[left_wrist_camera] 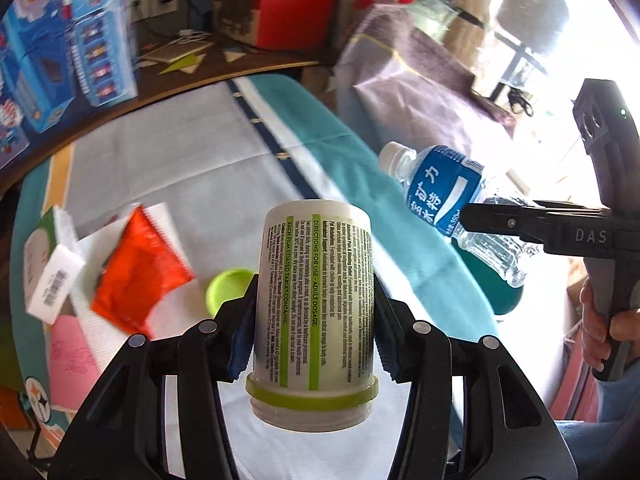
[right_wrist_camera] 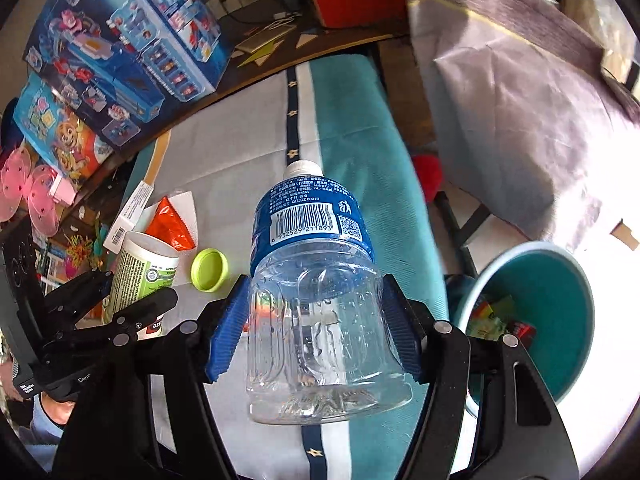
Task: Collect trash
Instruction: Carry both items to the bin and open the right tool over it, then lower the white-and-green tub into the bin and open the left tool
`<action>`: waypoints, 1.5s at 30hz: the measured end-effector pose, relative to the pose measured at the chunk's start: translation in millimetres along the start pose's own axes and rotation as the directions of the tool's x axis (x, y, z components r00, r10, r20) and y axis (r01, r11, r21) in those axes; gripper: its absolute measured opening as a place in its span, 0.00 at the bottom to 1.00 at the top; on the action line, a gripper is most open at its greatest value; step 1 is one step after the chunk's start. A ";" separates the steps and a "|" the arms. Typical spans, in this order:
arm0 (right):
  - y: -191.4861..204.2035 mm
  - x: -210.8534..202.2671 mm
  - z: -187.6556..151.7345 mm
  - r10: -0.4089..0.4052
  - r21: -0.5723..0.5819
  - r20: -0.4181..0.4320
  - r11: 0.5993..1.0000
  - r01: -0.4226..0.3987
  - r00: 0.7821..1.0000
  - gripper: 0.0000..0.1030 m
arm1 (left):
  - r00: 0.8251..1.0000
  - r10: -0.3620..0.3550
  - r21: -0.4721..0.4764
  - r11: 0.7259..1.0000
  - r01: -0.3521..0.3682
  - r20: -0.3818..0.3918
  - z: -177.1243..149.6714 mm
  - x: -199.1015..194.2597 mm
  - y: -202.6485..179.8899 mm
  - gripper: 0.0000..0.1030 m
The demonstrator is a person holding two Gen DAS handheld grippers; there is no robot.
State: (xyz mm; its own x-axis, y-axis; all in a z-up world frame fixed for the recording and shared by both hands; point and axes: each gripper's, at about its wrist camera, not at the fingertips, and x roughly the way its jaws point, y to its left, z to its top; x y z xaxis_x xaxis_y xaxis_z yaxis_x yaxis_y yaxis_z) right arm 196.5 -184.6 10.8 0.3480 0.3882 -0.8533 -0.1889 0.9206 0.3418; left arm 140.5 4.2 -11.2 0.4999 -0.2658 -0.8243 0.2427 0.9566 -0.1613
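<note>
Two claws are at work, each pinching one container. One white plastic supplement jar with green-striped label (left_wrist_camera: 314, 308) sits between the pads of the left claw (left_wrist_camera: 314, 316), open mouth toward the camera, bottom pointing away. One clear plastic water bottle with a blue label and white cap (right_wrist_camera: 316, 300) is pressed between the blue ribbed pads of the right claw (right_wrist_camera: 316, 320), cap pointing away, base toward the camera.

Beyond the left claw, on the worktop covered by a teal, white and grey cloth (left_wrist_camera: 192, 152), lie one lime-green round lid (left_wrist_camera: 228, 288), one crumpled orange foil wrapper (left_wrist_camera: 140, 276) resting on a white paper napkin (left_wrist_camera: 160, 220), and one small white carton with a barcode (left_wrist_camera: 54, 284) further to the left of the wrapper. The lid is just beside the jar's left flank in the left wrist view.

One teal round bin (right_wrist_camera: 560, 300) stands below and to the right of the right claw, off the edge of the worktop, with some colourful scraps inside. One pale lilac paper bag (right_wrist_camera: 520, 120) stands beyond it. Several blue toy boxes (right_wrist_camera: 132, 40) line the far left.
</note>
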 end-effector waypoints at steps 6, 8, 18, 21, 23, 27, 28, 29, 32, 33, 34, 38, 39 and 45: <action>-83.9 -47.4 -35.7 -0.074 0.160 0.060 0.985 0.063 0.996 0.61 | 0.997 -0.076 0.103 0.992 0.079 -0.027 9.8 18.8 -64.0 0.50; -112.2 -56.4 -48.3 -0.099 0.214 0.060 0.973 0.084 0.993 0.61 | 0.994 -0.101 0.129 0.986 0.106 -0.043 12.4 26.7 -85.0 0.50; -190.2 -31.5 -86.3 -0.076 0.343 -0.043 0.935 0.087 0.996 0.61 | 0.981 -0.146 0.224 0.959 0.173 -0.130 9.2 65.7 -159.7 0.50; -195.3 -14.8 -89.3 -0.030 0.355 -0.080 0.933 0.057 0.996 0.62 | 0.979 -0.143 0.222 0.959 0.174 -0.148 13.6 75.9 -166.8 0.50; -196.1 -6.7 -90.0 -0.003 0.365 -0.093 0.930 0.037 0.996 0.62 | 0.977 -0.141 0.223 0.959 0.174 -0.158 15.7 82.0 -170.9 0.50; -198.5 -4.7 -89.0 0.013 0.370 -0.082 0.929 0.018 0.997 0.62 | 0.974 -0.135 0.233 0.956 0.176 -0.180 18.2 93.5 -179.6 0.50; -199.5 -5.9 -89.0 0.009 0.369 -0.079 0.929 0.021 0.997 0.63 | 0.974 -0.134 0.236 0.956 0.176 -0.184 18.2 95.7 -181.8 0.50; -201.1 -7.1 -88.6 0.006 0.372 -0.077 0.928 0.023 0.997 0.65 | 0.973 -0.134 0.238 0.955 0.177 -0.188 19.2 97.9 -184.3 0.50; -208.6 -11.9 -89.7 -0.007 0.384 -0.070 0.923 0.034 0.998 0.69 | 0.970 -0.136 0.244 0.952 0.185 -0.202 19.1 104.2 -191.1 0.50; -210.9 -13.7 -90.5 -0.013 0.390 -0.068 0.920 0.039 0.998 0.71 | 0.969 -0.136 0.247 0.951 0.186 -0.206 18.8 106.2 -193.4 0.50; -213.5 -15.6 -91.5 -0.019 0.397 -0.066 0.917 0.043 0.998 0.73 | 0.968 -0.137 0.251 0.949 0.189 -0.211 18.7 108.5 -196.0 0.50; -225.4 -22.6 -95.6 -0.047 0.422 -0.062 0.904 0.069 0.997 0.76 | 0.964 -0.140 0.269 0.942 0.200 -0.225 17.1 115.6 -207.2 0.50; -228.9 -24.5 -96.6 -0.059 0.429 -0.065 0.900 0.081 0.996 0.77 | 0.963 -0.141 0.275 0.940 0.203 -0.230 17.0 118.0 -210.3 0.50; -246.0 -38.4 -104.1 -0.105 0.479 -0.044 0.870 0.113 0.994 0.81 | 0.955 -0.140 0.321 0.920 0.223 -0.262 14.9 133.3 -234.4 0.50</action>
State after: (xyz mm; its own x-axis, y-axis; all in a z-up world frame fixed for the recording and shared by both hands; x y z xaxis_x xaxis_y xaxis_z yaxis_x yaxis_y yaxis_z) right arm 134.0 -430.4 -81.5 0.3251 0.2873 -0.9010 0.3149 0.8655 0.3896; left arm 162.6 -257.2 -75.2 0.2257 -0.3565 -0.9066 0.6019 0.7828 -0.1580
